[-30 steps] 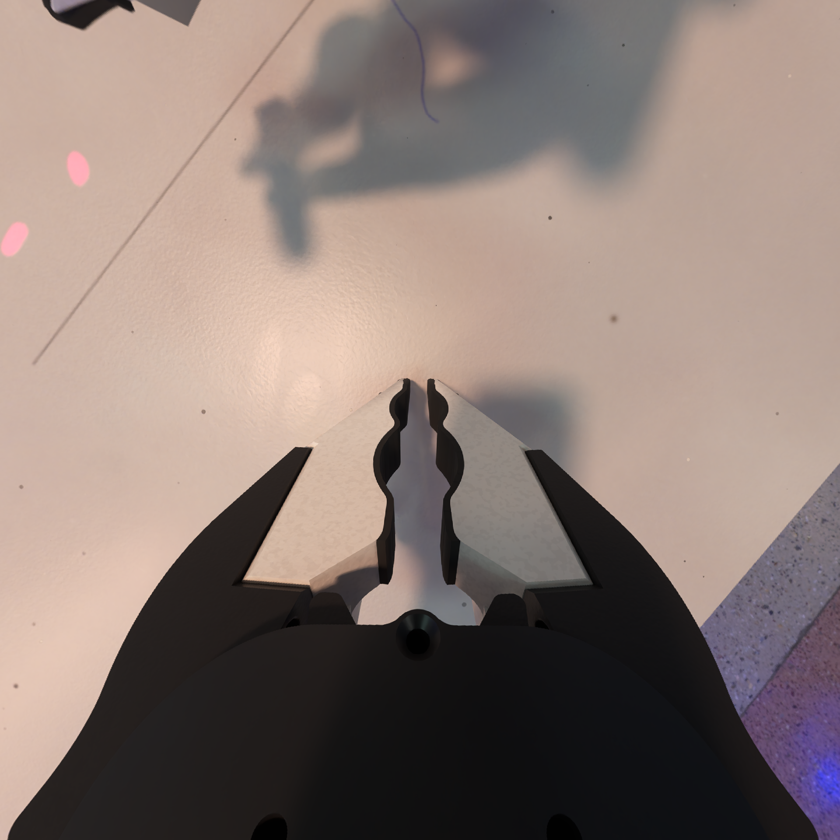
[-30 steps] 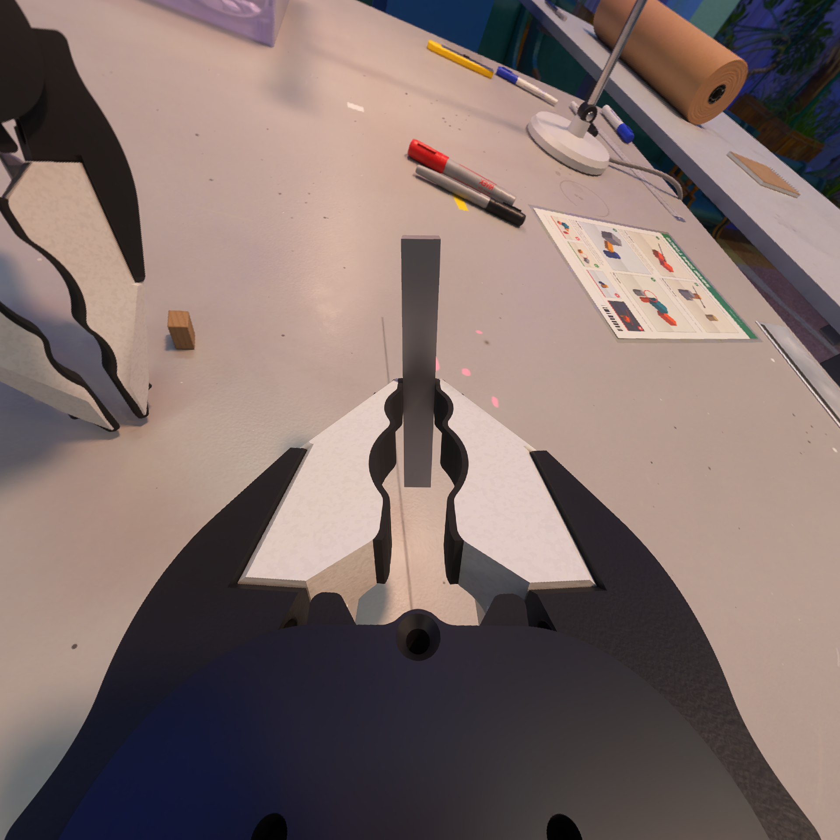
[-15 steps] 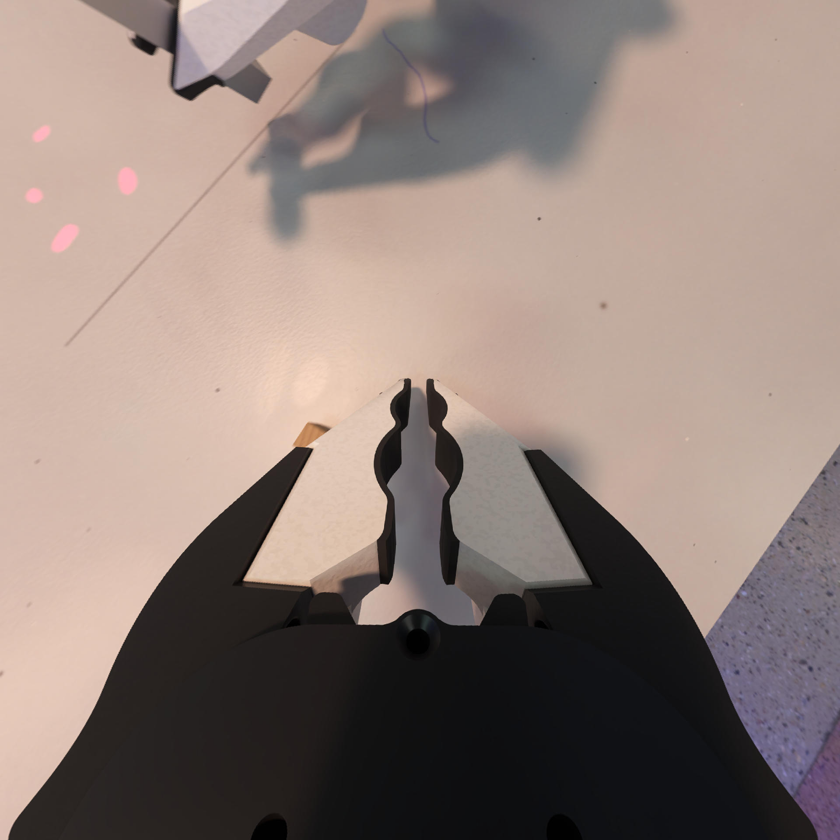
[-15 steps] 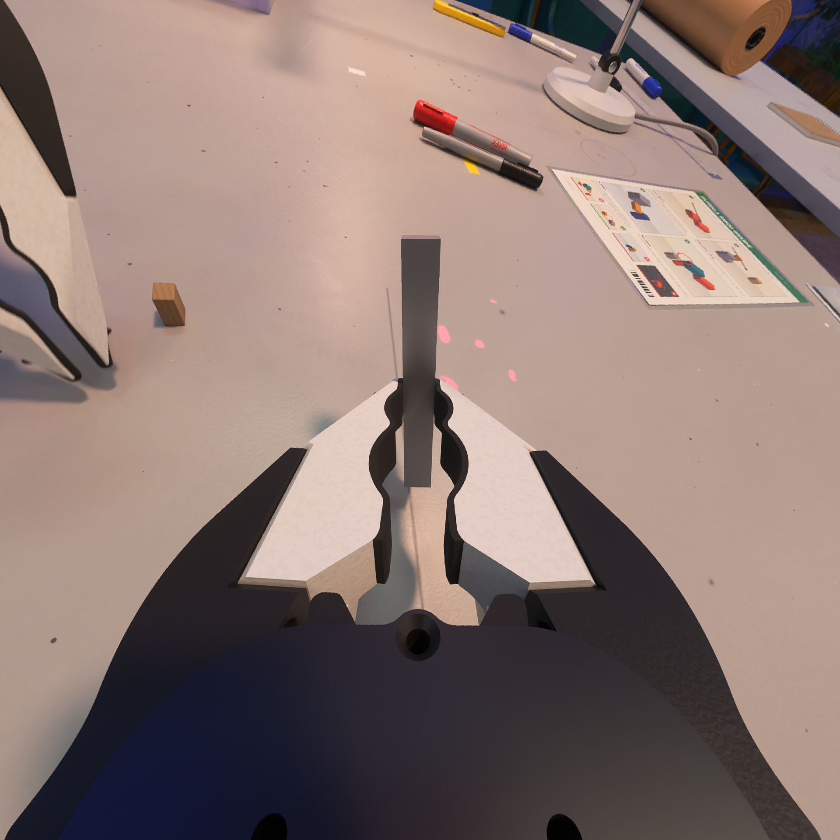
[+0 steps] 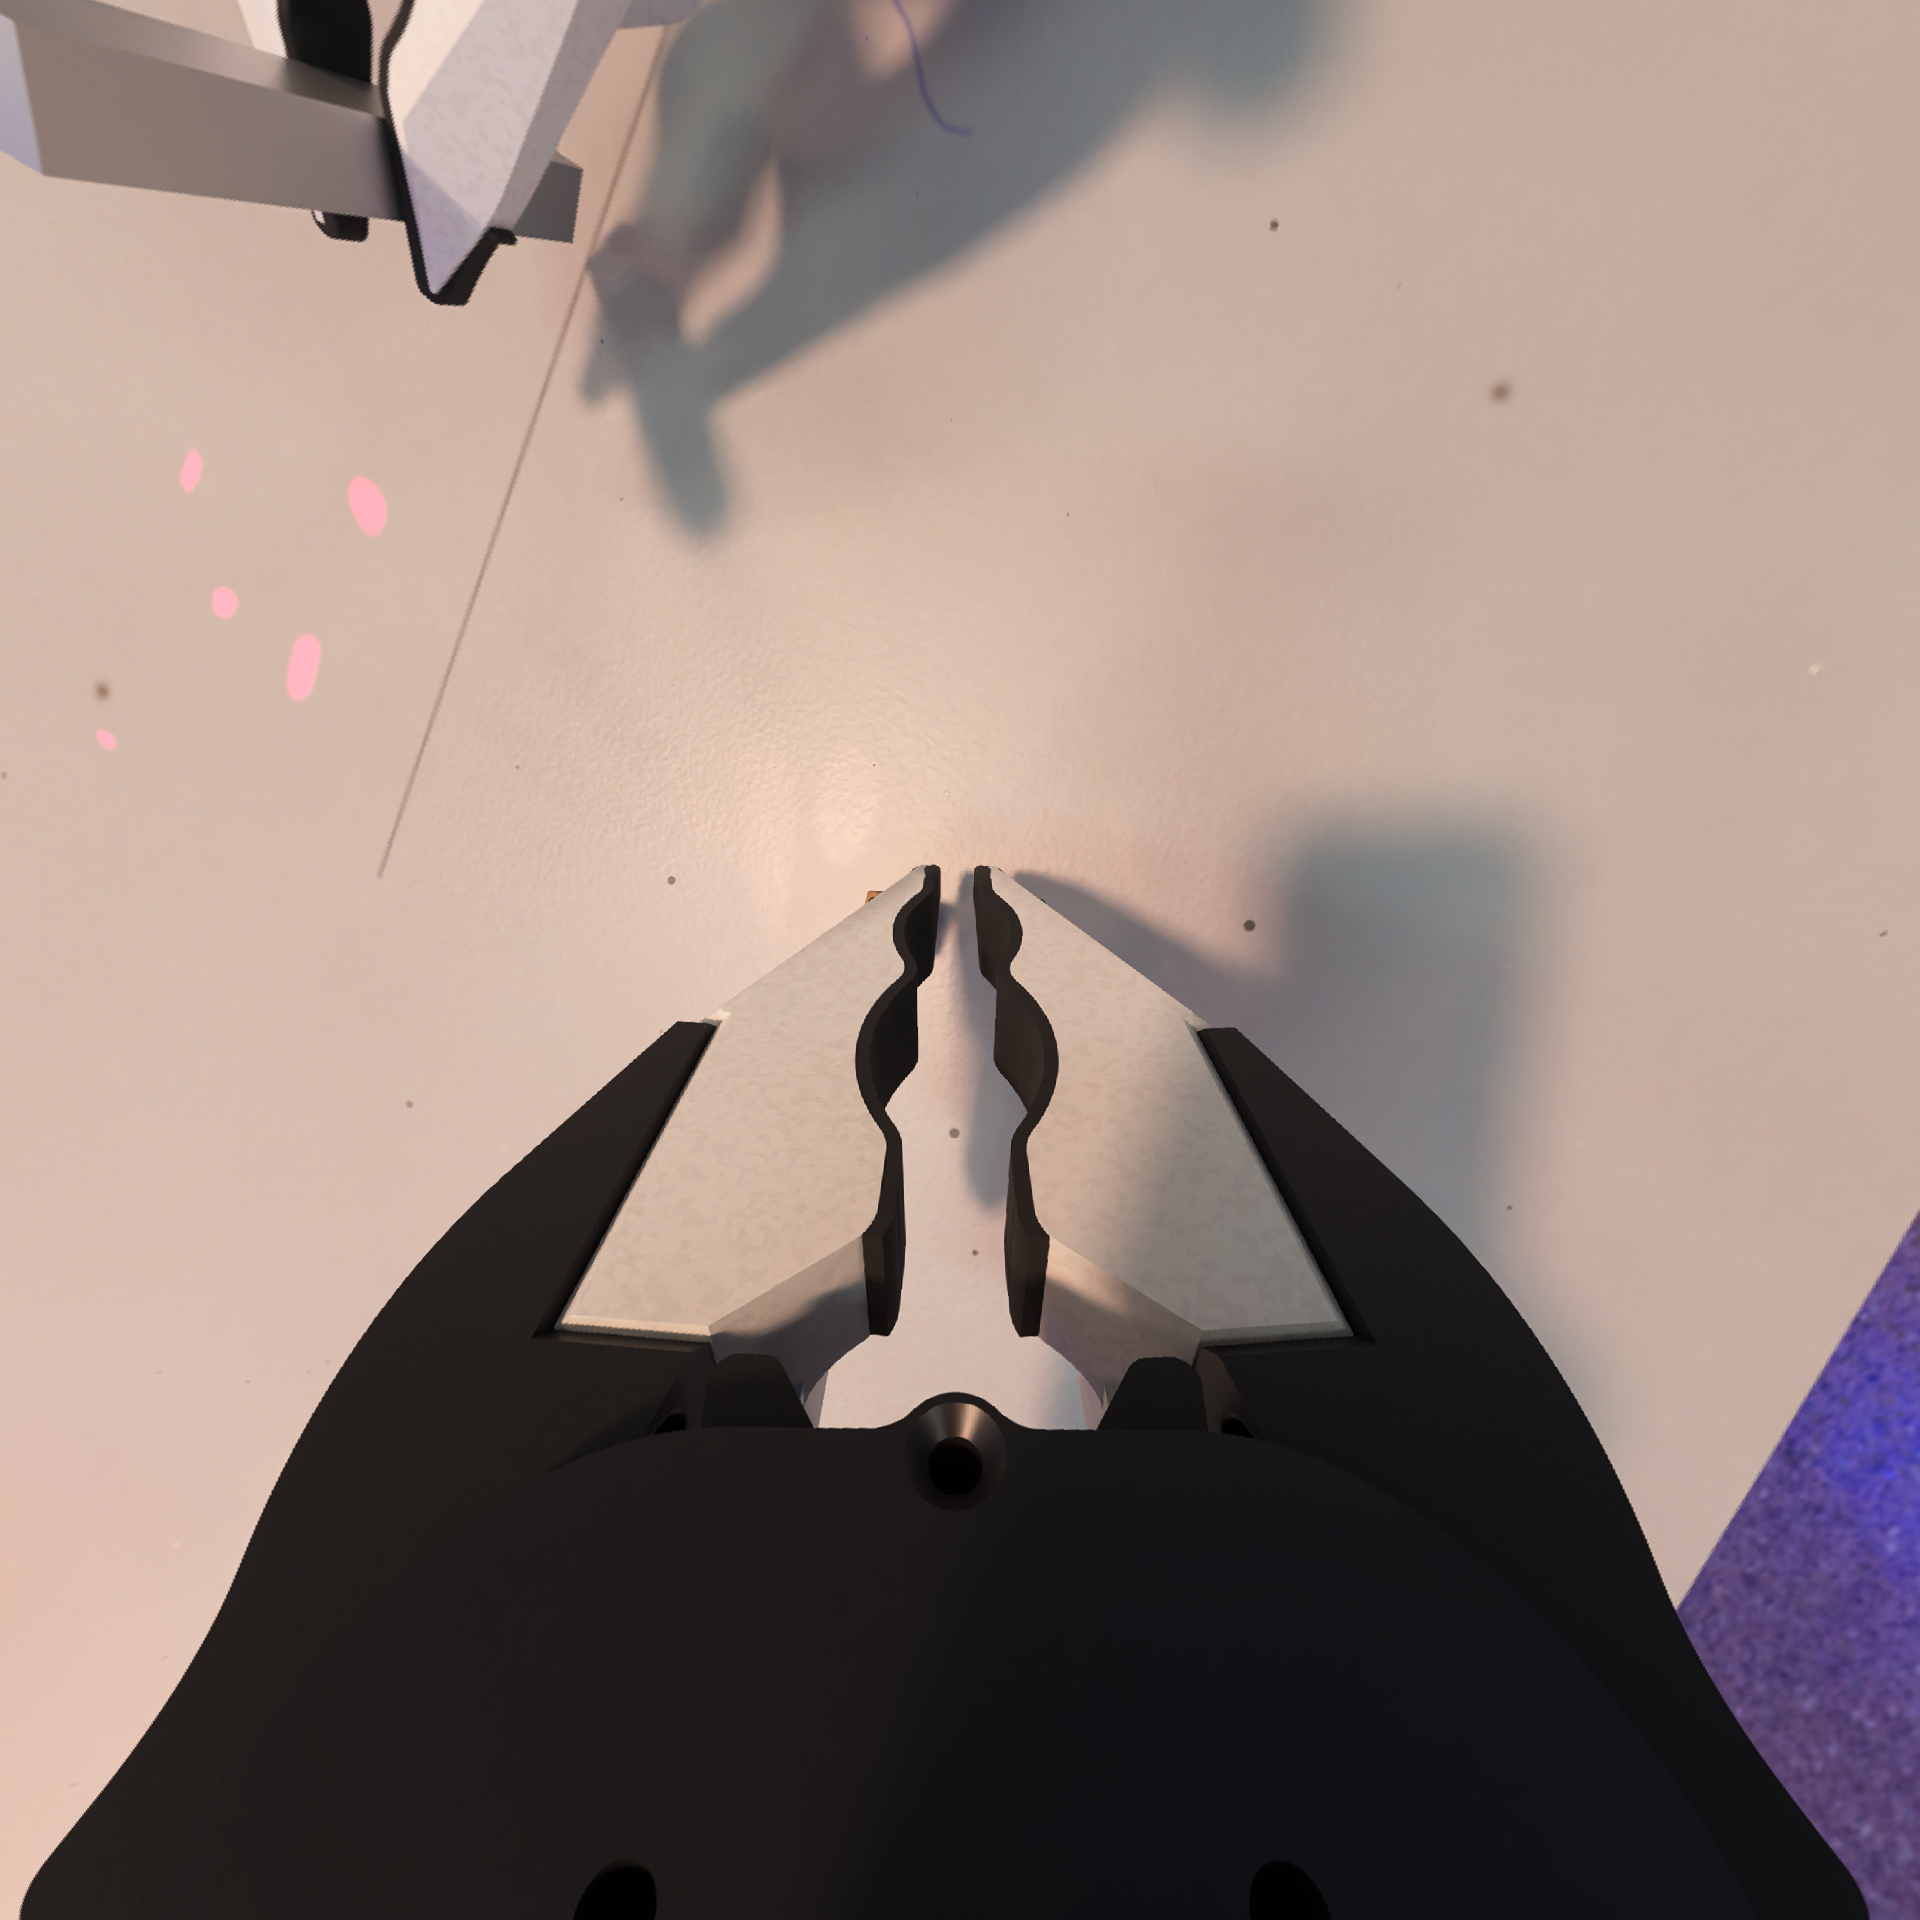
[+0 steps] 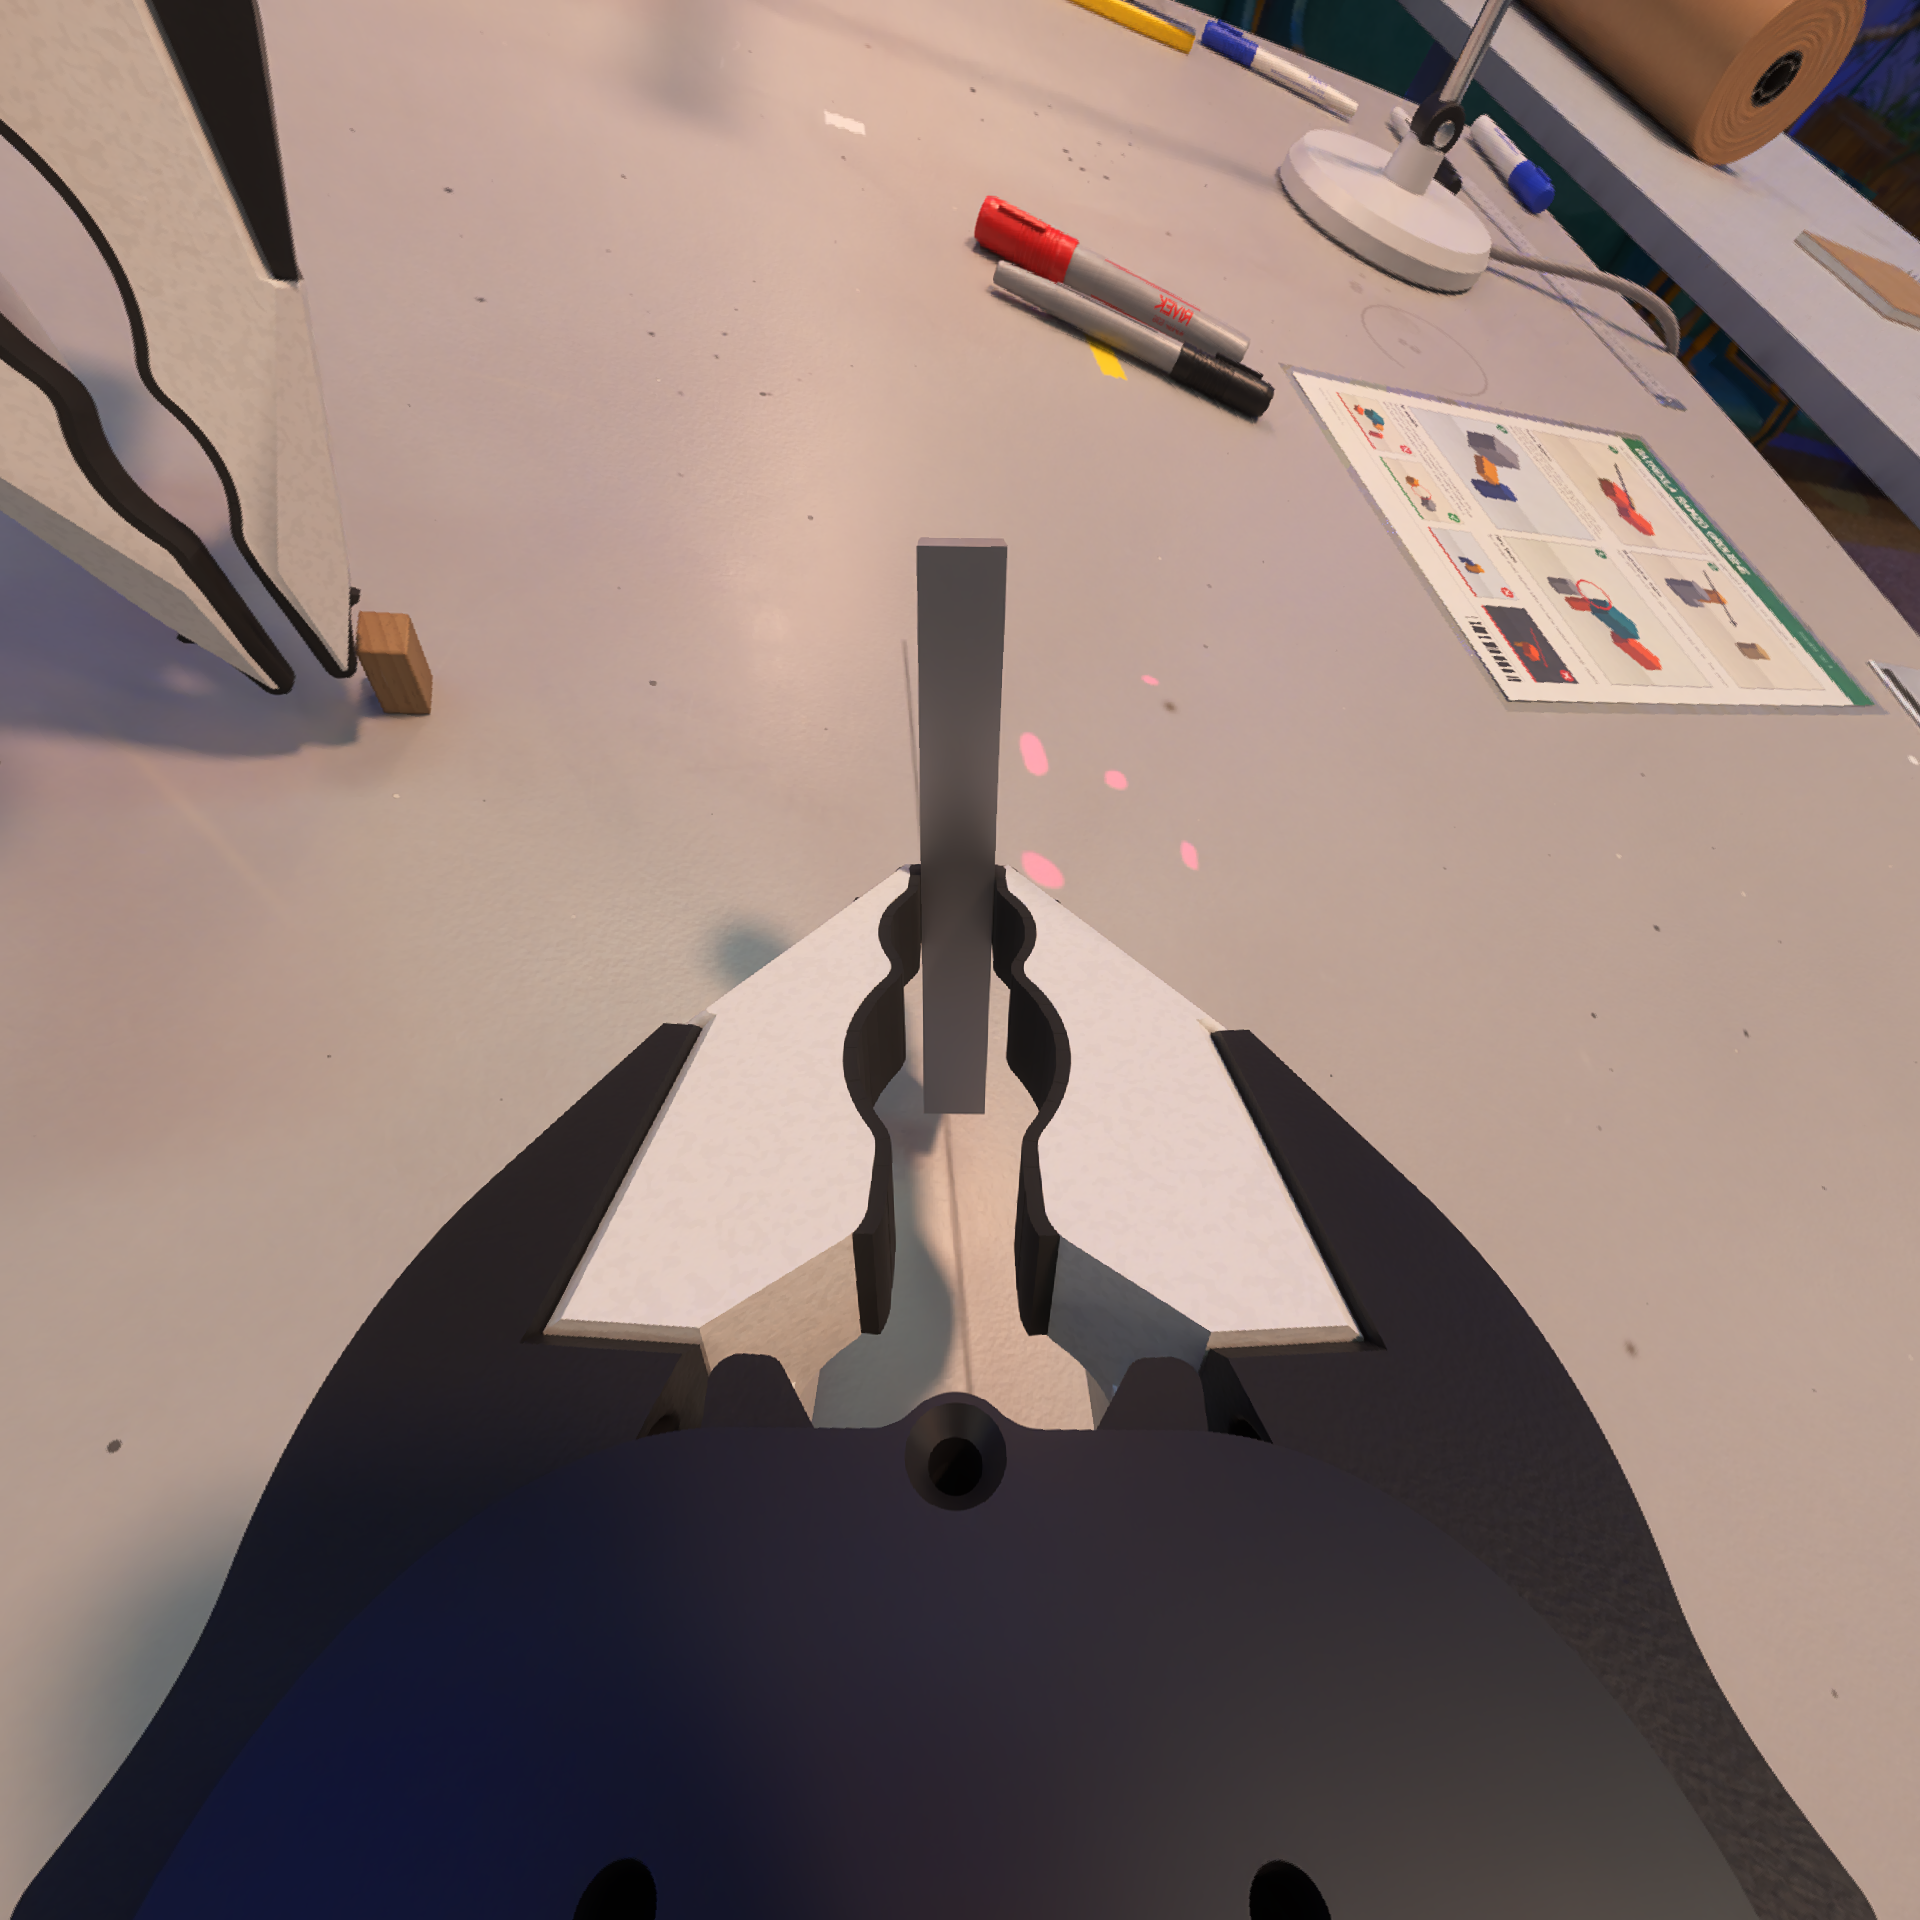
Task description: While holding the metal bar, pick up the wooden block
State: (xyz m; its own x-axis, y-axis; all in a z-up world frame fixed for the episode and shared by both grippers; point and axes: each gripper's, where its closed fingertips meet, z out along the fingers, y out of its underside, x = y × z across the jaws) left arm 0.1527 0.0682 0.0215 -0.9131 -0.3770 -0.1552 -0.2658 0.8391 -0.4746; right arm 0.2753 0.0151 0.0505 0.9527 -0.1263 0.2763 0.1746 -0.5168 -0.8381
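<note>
My right gripper (image 6: 958, 878) is shut on a flat grey metal bar (image 6: 961, 727) that sticks out forward past the fingertips, above the table. The small wooden block (image 6: 395, 660) lies on the table at the left. My left gripper (image 6: 309, 673) points down with its tips at the table, just left of the block; the block is beside the fingers, not between them. In the left wrist view the left gripper (image 5: 956, 878) has its fingers nearly together with nothing between them. Only a sliver of the block (image 5: 873, 891) shows behind the left fingertip. The right gripper (image 5: 457, 260) with the bar (image 5: 208, 166) shows at the top left.
A red marker (image 6: 1112, 281) and a black marker (image 6: 1143, 343) lie at the back. A printed sheet (image 6: 1579, 561) lies at the right, a lamp base (image 6: 1382, 218) and a brown paper roll (image 6: 1704, 73) behind it. The table edge (image 5: 1756, 1455) runs at the lower right.
My left gripper has come down and over to the wooden block, so its tips now stand right beside it. The right gripper still holds the bar and shows closer in the left wrist view.
</note>
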